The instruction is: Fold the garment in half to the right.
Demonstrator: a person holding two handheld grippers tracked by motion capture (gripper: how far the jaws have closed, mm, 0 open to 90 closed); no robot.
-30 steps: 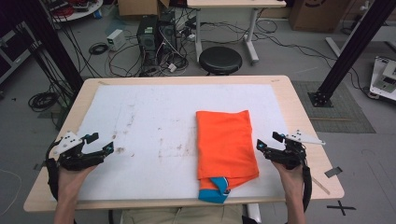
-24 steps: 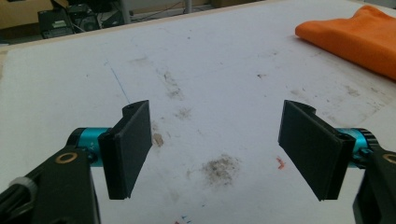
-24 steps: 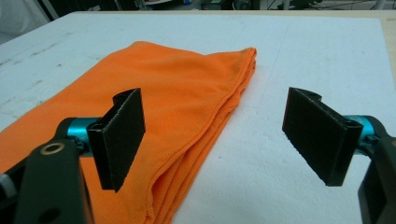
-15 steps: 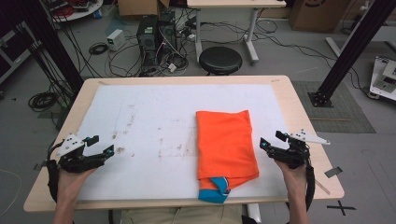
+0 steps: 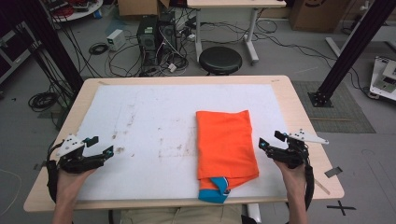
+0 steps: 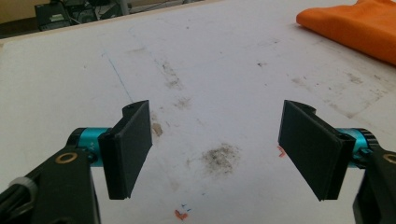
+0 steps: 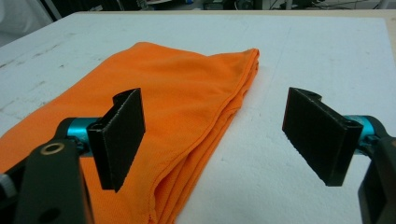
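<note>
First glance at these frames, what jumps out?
The folded bright orange cloth lies right of centre on the white, stained table mat, with a turquoise blue piece poking out at its near end. The right gripper is beside the cloth's right edge, jaws open and empty. The left gripper is at the mat's near left, also open, far from the cloth.

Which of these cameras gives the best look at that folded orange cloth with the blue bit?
The high view: the whole folded orange cloth lies flat, its blue collar at the near end. The right gripper view shows its stacked edges close up; the left gripper view catches one corner.
</note>
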